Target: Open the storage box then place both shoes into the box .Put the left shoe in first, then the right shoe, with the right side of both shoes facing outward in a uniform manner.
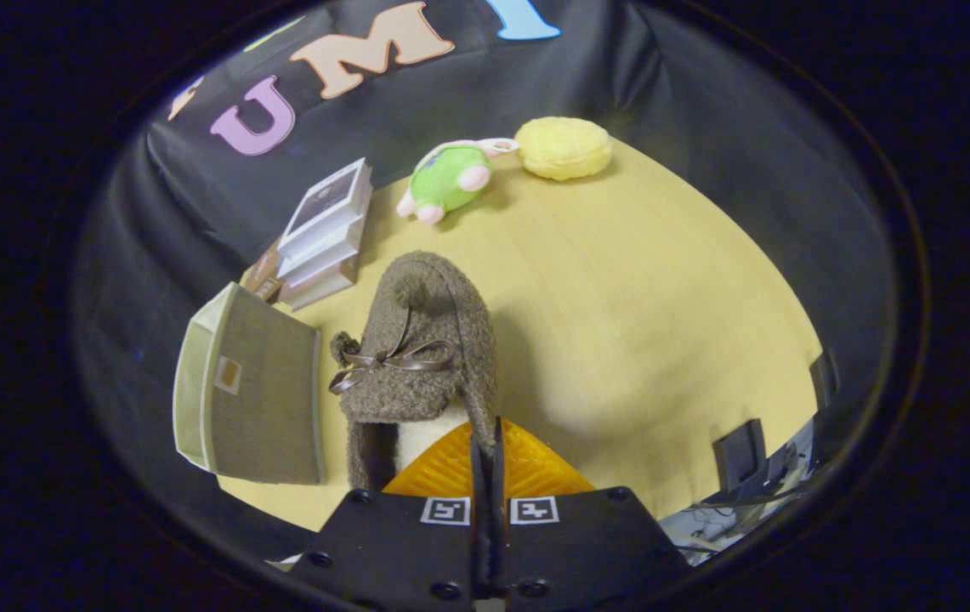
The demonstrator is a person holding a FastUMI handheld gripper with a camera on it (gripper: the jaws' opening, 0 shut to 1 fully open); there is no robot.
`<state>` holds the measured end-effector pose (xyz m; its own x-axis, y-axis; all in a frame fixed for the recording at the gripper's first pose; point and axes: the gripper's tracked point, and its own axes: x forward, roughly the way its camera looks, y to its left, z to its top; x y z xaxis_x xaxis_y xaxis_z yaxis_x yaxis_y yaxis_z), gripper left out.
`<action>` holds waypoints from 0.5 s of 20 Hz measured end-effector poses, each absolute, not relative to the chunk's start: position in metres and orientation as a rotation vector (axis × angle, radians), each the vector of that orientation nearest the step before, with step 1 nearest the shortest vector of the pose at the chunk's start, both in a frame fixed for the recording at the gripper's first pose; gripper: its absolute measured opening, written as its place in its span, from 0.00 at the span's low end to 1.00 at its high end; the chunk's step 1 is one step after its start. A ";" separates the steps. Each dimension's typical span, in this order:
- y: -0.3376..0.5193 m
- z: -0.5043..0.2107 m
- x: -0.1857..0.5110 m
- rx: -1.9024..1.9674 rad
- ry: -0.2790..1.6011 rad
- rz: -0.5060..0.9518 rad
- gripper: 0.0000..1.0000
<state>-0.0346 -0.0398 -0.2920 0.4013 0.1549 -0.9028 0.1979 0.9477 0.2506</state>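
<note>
- Gripper (pixel 486 455) at bottom centre of the frame: jaws are closing to a thin slit on the heel rim of a brown fuzzy shoe (pixel 421 357), gripping its edge between them.
- The shoe is hanging just ahead of the jaws at frame centre, toe pointing away, bow on top; it is appearing lifted off the table (pixel 663 323), judging by the shadow to its right.
- Storage box (pixel 251 395) is sitting at lower left of the frame, just beside the shoe; whether it is open I cannot tell from this angle.
- Which shoe this is, left or right, I cannot tell; a second shoe is not being seen.
- Judgement: one shoe is in transit; placing and orienting it is remaining.
- Books (pixel 323 238), green plush toy (pixel 449 180) and yellow cushion (pixel 563 148) are lying beyond, upper centre.
</note>
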 end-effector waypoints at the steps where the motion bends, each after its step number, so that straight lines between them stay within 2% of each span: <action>1: -0.030 -0.286 -0.033 0.347 1.159 -0.021 0.03; 10: 0.061 -0.224 -0.002 0.369 1.073 0.066 0.03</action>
